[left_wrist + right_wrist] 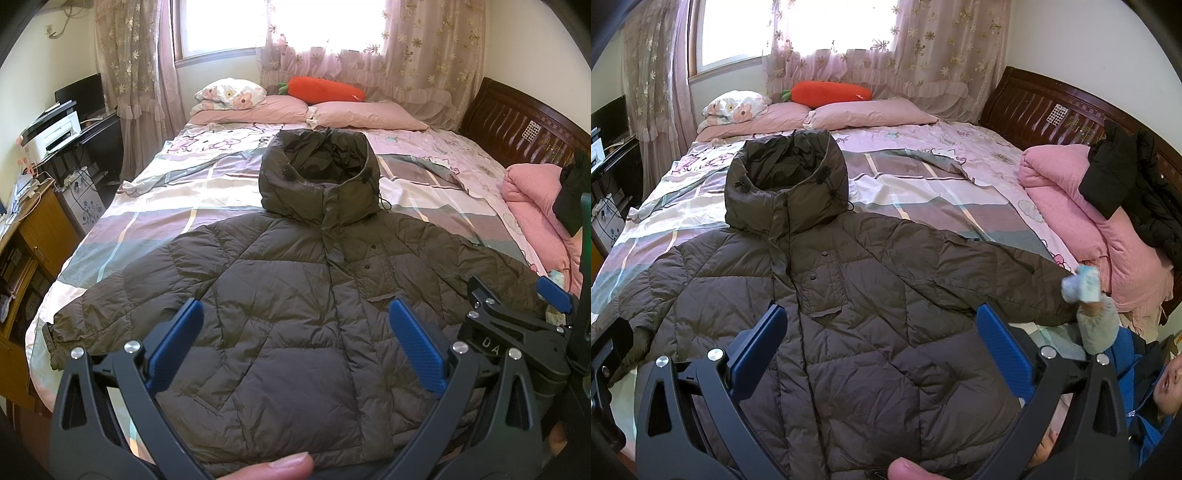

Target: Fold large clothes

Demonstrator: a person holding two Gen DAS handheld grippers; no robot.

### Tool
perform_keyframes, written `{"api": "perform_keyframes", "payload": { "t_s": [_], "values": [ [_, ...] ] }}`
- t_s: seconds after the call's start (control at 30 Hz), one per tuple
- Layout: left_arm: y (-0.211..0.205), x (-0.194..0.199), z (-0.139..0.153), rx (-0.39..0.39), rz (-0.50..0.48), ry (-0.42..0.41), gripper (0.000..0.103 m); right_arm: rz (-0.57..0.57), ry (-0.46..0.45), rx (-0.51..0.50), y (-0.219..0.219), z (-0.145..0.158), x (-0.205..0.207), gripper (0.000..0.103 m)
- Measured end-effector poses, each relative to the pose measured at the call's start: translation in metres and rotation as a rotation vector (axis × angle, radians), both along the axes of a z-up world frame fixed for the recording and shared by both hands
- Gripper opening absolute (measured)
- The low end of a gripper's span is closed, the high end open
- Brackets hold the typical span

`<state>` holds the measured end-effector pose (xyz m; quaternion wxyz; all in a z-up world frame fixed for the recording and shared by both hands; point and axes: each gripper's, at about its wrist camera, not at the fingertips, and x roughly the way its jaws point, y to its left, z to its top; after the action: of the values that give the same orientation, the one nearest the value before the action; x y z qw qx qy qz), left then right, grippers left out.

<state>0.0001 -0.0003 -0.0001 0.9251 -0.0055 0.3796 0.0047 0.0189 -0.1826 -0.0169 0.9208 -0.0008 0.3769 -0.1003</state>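
A large dark olive-grey hooded puffer jacket (295, 288) lies spread flat, front up, on the bed, with sleeves out to both sides and the hood towards the pillows. It also shows in the right wrist view (857, 295). My left gripper (295, 332) is open and empty, hovering above the jacket's lower front. My right gripper (882, 339) is open and empty above the jacket's lower right part. The right gripper also shows at the right edge of the left wrist view (517, 295), above the jacket's right sleeve.
The bed (177, 192) has a pink patterned sheet, pink pillows (369, 114) and a carrot plush (325, 88) at the far end. A folded pink quilt (1071, 206) with a black garment (1126, 184) lies at the right. A child (1137, 376) holding a toy is at the right bedside. A wooden cabinet (33, 236) stands left.
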Motion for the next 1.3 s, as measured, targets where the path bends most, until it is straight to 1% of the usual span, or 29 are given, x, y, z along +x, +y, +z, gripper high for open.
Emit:
{"api": "perform_keyframes", "payload": {
  "t_s": [0.2, 0.23, 0.27, 0.3, 0.33, 0.37, 0.4, 0.47, 0.5, 0.53, 0.57, 0.63, 0.67, 0.7, 0.77, 0.83, 0.87, 0.93, 0.97, 1.0, 1.07, 1.1, 1.17, 1.2, 1.23, 1.3],
  "values": [
    [0.0, 0.0, 0.0, 0.001, 0.006, 0.0, 0.101, -0.002, -0.001, -0.006, 0.0, -0.001, 0.005, 0.102],
    [0.001, 0.001, 0.0, 0.0, 0.012, -0.001, 0.101, -0.007, 0.002, -0.007, -0.001, -0.003, 0.009, 0.102],
    [0.003, 0.002, -0.001, -0.002, 0.019, -0.002, 0.101, -0.009, 0.005, -0.011, -0.002, -0.011, 0.012, 0.102],
    [0.005, 0.004, -0.003, -0.003, 0.032, 0.007, 0.101, -0.009, 0.019, -0.013, -0.003, -0.02, 0.022, 0.102],
    [0.009, 0.008, -0.012, -0.008, 0.05, 0.026, 0.101, 0.012, 0.059, 0.002, -0.005, -0.027, 0.043, 0.102],
    [0.009, 0.008, -0.015, -0.018, 0.041, 0.031, 0.101, 0.023, 0.082, 0.018, -0.006, -0.032, 0.053, 0.102],
    [0.013, 0.01, -0.017, -0.035, 0.041, 0.044, 0.101, 0.034, 0.102, 0.037, -0.009, -0.035, 0.066, 0.102],
    [0.018, 0.01, -0.019, -0.076, 0.037, 0.047, 0.101, 0.056, 0.105, 0.03, -0.021, -0.031, 0.092, 0.102],
    [0.021, 0.01, -0.015, -0.083, 0.036, 0.038, 0.101, 0.039, 0.085, 0.033, -0.036, -0.024, 0.102, 0.102],
    [0.021, 0.009, -0.016, -0.082, 0.037, 0.027, 0.101, -0.021, 0.047, 0.06, -0.062, -0.012, 0.108, 0.102],
    [0.02, 0.009, -0.011, -0.079, 0.036, 0.024, 0.101, -0.082, 0.021, 0.09, -0.084, -0.004, 0.111, 0.102],
    [0.021, 0.007, -0.008, -0.078, 0.019, 0.011, 0.101, -0.255, -0.061, 0.228, -0.147, 0.001, 0.108, 0.102],
    [0.02, 0.006, -0.007, -0.076, 0.011, 0.0, 0.101, -0.284, -0.066, 0.27, -0.16, -0.001, 0.109, 0.102],
    [0.019, 0.006, -0.005, -0.071, 0.006, -0.013, 0.101, -0.295, -0.03, 0.294, -0.171, -0.01, 0.114, 0.102],
    [0.015, 0.01, -0.008, -0.023, 0.025, -0.026, 0.101, -0.228, 0.088, 0.233, -0.169, -0.033, 0.132, 0.102],
    [0.01, 0.02, -0.014, 0.004, 0.04, -0.013, 0.101, -0.181, 0.199, 0.172, -0.167, -0.06, 0.15, 0.102],
    [0.007, 0.027, -0.017, 0.015, 0.048, -0.002, 0.101, -0.185, 0.227, 0.165, -0.17, -0.072, 0.157, 0.102],
    [-0.003, 0.051, -0.022, 0.039, 0.085, 0.019, 0.101, -0.243, 0.294, 0.152, -0.191, -0.102, 0.171, 0.102],
    [-0.009, 0.062, -0.022, 0.038, 0.106, 0.02, 0.101, -0.268, 0.321, 0.147, -0.197, -0.112, 0.177, 0.102],
    [-0.02, 0.079, -0.024, 0.021, 0.124, 0.025, 0.101, -0.291, 0.361, 0.159, -0.21, -0.125, 0.182, 0.102],
    [-0.039, 0.102, -0.03, -0.006, 0.11, 0.053, 0.101, -0.319, 0.39, 0.174, -0.228, -0.139, 0.187, 0.102],
    [-0.05, 0.113, -0.036, -0.01, 0.099, 0.077, 0.101, -0.346, 0.394, 0.137, -0.241, -0.143, 0.186, 0.102],
    [-0.073, 0.125, -0.049, -0.013, 0.052, 0.106, 0.101, -0.432, 0.396, 0.023, -0.271, -0.143, 0.178, 0.102],
    [-0.082, 0.126, -0.055, -0.001, 0.026, 0.109, 0.101, -0.471, 0.389, -0.011, -0.286, -0.143, 0.174, 0.102],
    [-0.093, 0.126, -0.062, 0.035, -0.001, 0.114, 0.101, -0.509, 0.386, -0.026, -0.304, -0.143, 0.169, 0.102],
    [-0.105, 0.128, -0.07, 0.087, -0.027, 0.121, 0.101, -0.552, 0.405, -0.014, -0.335, -0.151, 0.16, 0.102]
  ]
}}
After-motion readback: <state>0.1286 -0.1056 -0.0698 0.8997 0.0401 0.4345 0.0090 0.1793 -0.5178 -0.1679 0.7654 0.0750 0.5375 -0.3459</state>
